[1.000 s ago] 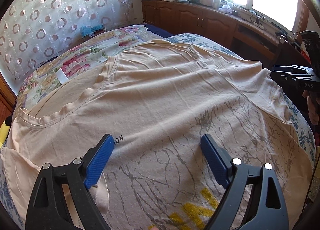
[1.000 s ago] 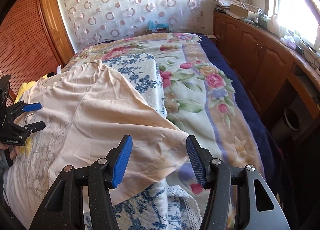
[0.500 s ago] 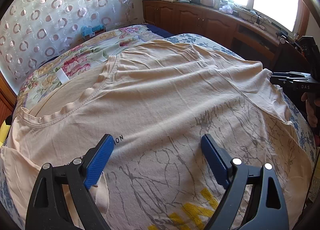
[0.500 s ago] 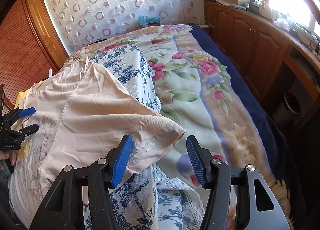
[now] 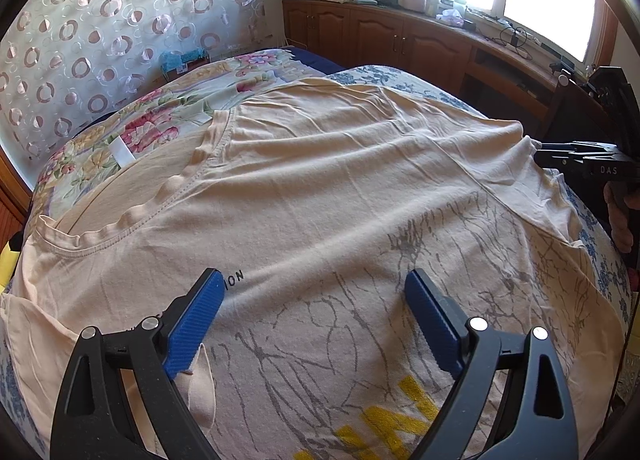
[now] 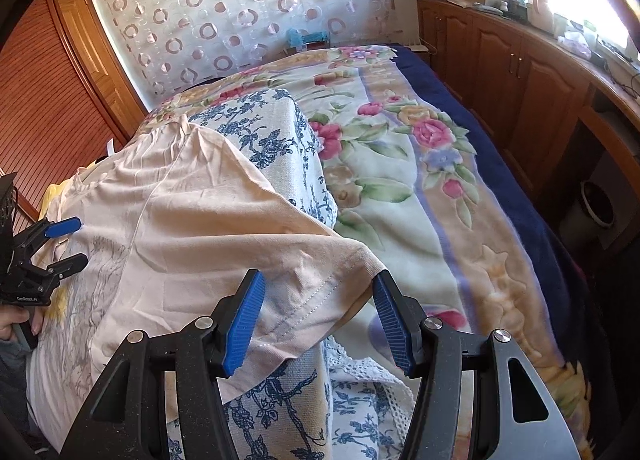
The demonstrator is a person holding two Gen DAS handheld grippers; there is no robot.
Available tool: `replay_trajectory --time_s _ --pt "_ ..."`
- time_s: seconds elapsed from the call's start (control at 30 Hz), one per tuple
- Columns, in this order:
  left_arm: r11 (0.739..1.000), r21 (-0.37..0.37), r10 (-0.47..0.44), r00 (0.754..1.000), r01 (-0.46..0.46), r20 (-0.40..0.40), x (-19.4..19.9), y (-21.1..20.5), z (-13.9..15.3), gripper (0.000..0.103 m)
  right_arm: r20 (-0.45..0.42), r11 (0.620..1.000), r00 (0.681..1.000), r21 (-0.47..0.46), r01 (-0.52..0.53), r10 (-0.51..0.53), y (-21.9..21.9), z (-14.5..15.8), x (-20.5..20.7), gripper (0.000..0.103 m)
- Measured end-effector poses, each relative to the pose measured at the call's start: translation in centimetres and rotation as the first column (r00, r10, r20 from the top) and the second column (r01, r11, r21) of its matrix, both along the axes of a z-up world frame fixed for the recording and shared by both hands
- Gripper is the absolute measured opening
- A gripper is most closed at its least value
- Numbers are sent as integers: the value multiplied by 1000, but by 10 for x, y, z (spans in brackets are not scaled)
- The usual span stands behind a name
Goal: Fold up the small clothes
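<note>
A peach T-shirt [image 5: 340, 188] with a grey branch print and yellow letters lies spread front-up over a blue-floral cloth. My left gripper [image 5: 316, 320] is open, low over the shirt's chest, with nothing between its pads. My right gripper [image 6: 316, 320] is open, with the shirt's sleeve hem [image 6: 320, 292] lying between its blue pads. The T-shirt [image 6: 192, 228] fills the left of the right wrist view. The right gripper shows at the far right of the left wrist view [image 5: 576, 164]. The left gripper shows at the left edge of the right wrist view [image 6: 60, 244].
The blue-floral cloth [image 6: 260, 128] covers a raised surface on a bed with a flowered blanket [image 6: 400, 148]. Wooden cabinets [image 6: 520, 72] line the right wall under a window. A circle-pattern curtain [image 5: 100, 32] hangs behind. A slatted wooden door [image 6: 44, 100] stands at left.
My right gripper has moved forward onto the sleeve, so the hem now lies between its pads. My left gripper has stayed still.
</note>
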State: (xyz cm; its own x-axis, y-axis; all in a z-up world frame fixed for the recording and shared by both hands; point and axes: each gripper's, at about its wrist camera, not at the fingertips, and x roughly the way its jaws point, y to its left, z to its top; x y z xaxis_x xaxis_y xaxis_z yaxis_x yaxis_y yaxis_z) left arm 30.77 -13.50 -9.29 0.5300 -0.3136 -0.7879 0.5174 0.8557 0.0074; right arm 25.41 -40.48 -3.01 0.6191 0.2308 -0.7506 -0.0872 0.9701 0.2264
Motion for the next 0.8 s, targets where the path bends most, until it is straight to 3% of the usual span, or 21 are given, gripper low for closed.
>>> replay_trajectory --time_s 0.07,0.1,0.33,0.43,0.53,0.57,0.67,0.8 --pt "1000 -1 -4 1000 4 -3 0 -1 0 94 0 1000 1000 6 -8 8 1 0 -1 58" --pt "1000 2 -21 1000 21 -13 -1 -4 -2 102 0 1000 1000 10 -13 13 0 -1 -1 58" --pt "999 15 -35 999 36 -11 -3 -8 -2 103 6 1000 1000 14 -27 27 2 1 -5 58" --pt "999 15 -35 999 35 -11 -4 -9 -2 103 9 999 999 12 -37 37 3 2 -5 53" --pt "999 15 -35 999 35 -11 -4 -9 -2 103 13 999 999 2 -49 49 5 3 -6 38" --pt "999 16 -35 999 35 -11 -4 -9 -2 103 17 999 998 -4 -53 53 7 4 -6 25" --pt "999 15 -33 999 33 -12 -4 -9 -2 103 29 998 998 -23 -63 64 9 8 -9 7" --pt "999 15 -33 999 33 -12 -4 -9 -2 103 55 994 993 -50 -99 102 14 18 -14 1"
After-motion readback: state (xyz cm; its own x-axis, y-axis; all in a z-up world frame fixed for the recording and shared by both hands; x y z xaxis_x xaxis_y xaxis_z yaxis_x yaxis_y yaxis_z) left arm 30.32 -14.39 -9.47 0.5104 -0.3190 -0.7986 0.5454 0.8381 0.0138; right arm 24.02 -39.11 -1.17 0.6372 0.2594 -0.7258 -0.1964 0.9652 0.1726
